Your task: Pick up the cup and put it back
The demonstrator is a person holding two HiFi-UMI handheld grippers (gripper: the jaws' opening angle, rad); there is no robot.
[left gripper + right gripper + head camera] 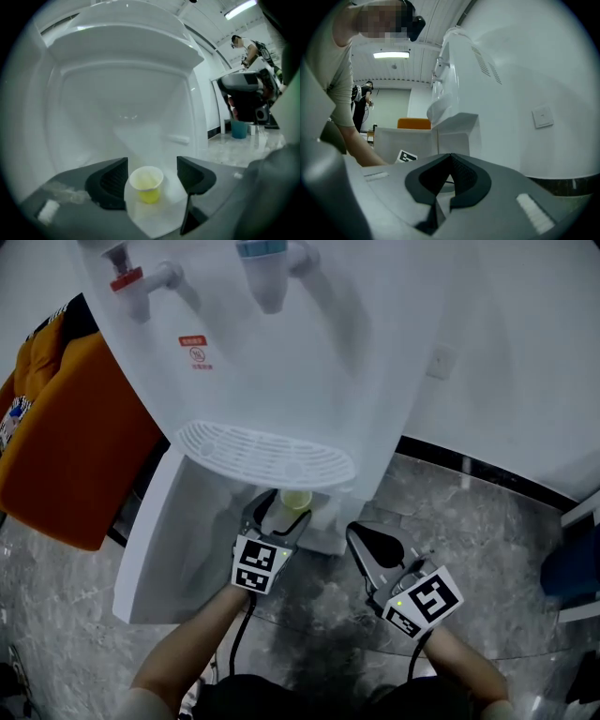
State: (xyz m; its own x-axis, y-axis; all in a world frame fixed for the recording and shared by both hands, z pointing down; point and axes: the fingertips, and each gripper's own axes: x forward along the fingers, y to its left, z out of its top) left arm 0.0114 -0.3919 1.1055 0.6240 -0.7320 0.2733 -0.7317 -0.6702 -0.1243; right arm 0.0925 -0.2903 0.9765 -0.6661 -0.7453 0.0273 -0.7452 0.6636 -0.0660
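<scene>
**Water dispenser** (281,352): white, filled the upper centre of the head view. A red-collared tap (131,282) sat at upper left and a blue-collared tap (262,254) at top centre. A slotted drip tray (267,454) jutted out below them. The lower cabinet door (155,540) stood swung open toward lower left.

**Cup** (295,500): small, pale yellow, upright. It stood on the white floor of the compartment under the drip tray, at the centre of the frame. The left gripper view showed the cup (146,183) at lower centre, mouth up.

**Left gripper** (279,514): released, jaws spread on either side of the cup. The cup sat closer to the pad at frame left, with a clear gap to the pad (190,176) at frame right. Neither pad pressed it.

**Right gripper** (364,538): clenched and empty. It was held low over the grey marble floor (469,521), right of centre and apart from the dispenser. Its own view showed the right gripper (449,161) with jaws closed together.

**Orange seat** (66,446): at the left edge, beside the dispenser.

**Wall plate** (543,117): white, on the wall at the right of the right gripper view.
</scene>
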